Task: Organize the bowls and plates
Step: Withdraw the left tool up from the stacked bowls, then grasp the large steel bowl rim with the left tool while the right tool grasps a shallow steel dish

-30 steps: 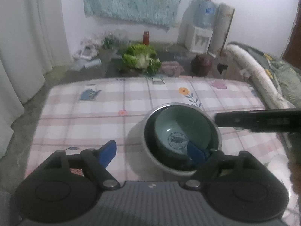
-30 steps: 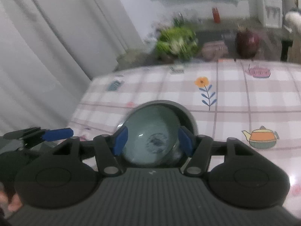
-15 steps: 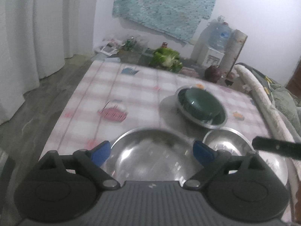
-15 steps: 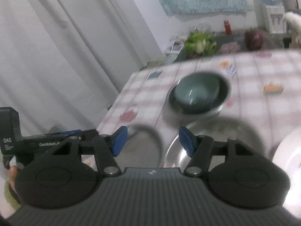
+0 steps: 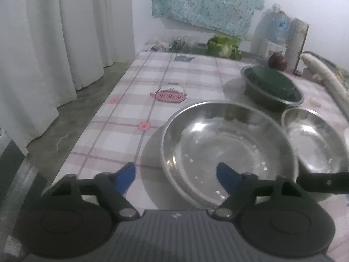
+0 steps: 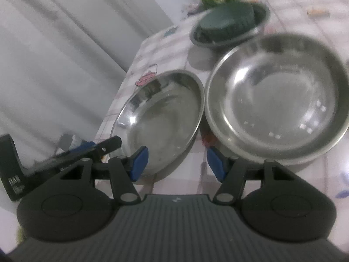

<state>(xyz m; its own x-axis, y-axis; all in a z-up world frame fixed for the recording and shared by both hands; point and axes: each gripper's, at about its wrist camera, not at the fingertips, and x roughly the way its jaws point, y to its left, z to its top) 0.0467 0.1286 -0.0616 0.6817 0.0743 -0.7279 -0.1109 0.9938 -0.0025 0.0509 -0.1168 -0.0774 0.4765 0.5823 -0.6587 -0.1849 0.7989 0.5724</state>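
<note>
Bowls: the green bowl (image 5: 273, 82) now sits nested in a steel bowl (image 5: 257, 95) behind the big steel bowl (image 5: 226, 146), so that pair looks sorted. Both left tongs (image 5: 175, 178) and right tongs (image 6: 176, 163) have pulled back, wide open, empty. Checked cloth covers the bench (image 5: 152, 100); curtains hang left.

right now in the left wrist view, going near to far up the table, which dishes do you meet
large steel bowl → small steel bowl → dark green bowl nested inside a steel basin
</note>
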